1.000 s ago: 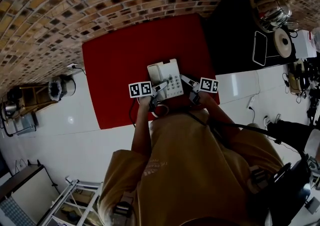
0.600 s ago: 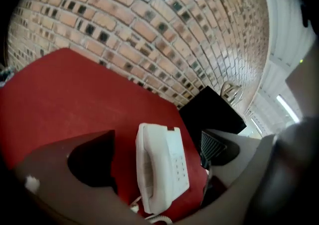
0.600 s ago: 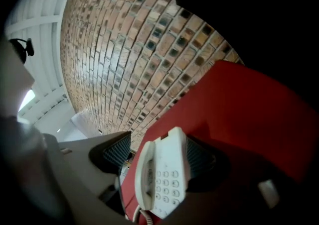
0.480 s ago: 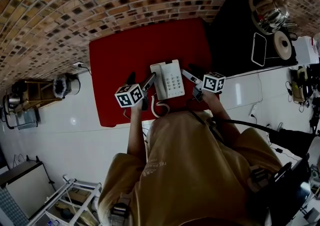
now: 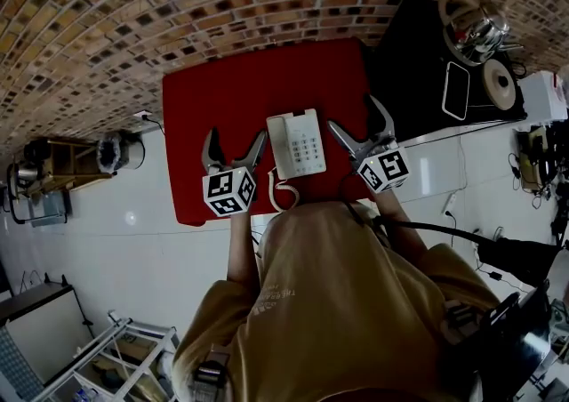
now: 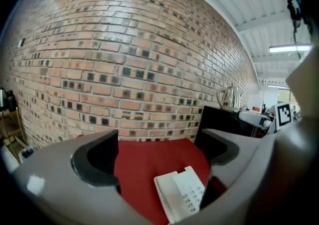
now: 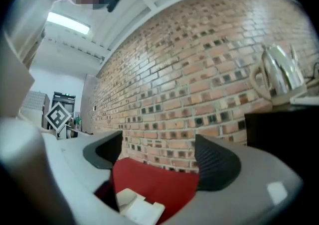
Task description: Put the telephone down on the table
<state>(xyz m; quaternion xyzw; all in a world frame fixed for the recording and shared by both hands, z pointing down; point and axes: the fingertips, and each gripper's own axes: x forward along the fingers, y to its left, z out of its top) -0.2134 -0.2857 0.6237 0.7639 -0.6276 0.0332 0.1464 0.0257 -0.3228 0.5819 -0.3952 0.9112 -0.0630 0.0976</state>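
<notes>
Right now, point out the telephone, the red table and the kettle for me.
telephone (image 5: 305,148): head view, on its keypad.
red table (image 5: 238,93): head view, bare red top beyond the telephone.
kettle (image 6: 229,98): left gripper view, on its body.

The left hand-held gripper (image 5: 237,136) points forward, roughly level. Its jaws stand wide apart with nothing between the pads, and its marker cube (image 5: 229,193) sits nearest the body. The right hand-held gripper (image 5: 354,114) is angled slightly outward, its jaws opening and likewise empty. The left forearm (image 5: 237,249) and right forearm (image 5: 388,206) reach forward from the torso, holding the grippers well apart.
</notes>
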